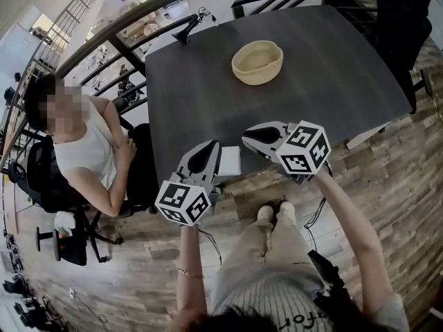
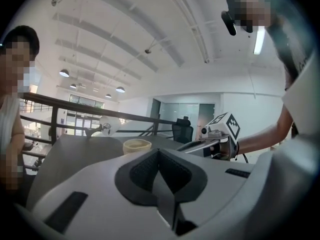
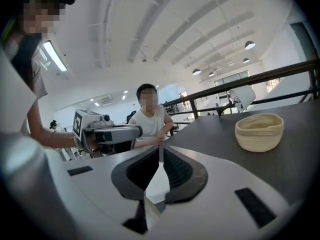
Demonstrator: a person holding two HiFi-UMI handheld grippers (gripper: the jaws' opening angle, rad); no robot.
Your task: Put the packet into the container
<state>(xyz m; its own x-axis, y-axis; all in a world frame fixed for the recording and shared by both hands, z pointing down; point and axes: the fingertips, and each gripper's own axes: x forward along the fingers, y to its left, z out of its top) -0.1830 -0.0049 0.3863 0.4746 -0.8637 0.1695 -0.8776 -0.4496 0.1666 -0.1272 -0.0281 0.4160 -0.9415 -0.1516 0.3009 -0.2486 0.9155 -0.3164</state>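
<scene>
Short of the round woven beige bowl [image 1: 257,62], the flat white packet [image 1: 232,162] is partly hidden by the left gripper [image 1: 212,145], whose fingers, like those of the right gripper [image 1: 248,140], are closed empty.

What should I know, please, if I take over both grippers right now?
Left gripper: jaws shut, nothing held, over the near edge of the table.
Right gripper: jaws shut, nothing held, close beside the left one.
Packet: lies flat on the table near that edge, between the two grippers.
Bowl: empty, further across the table.
Done: nothing yet.
Left: open a gripper, pick up the packet, put it into the bowl.
</scene>
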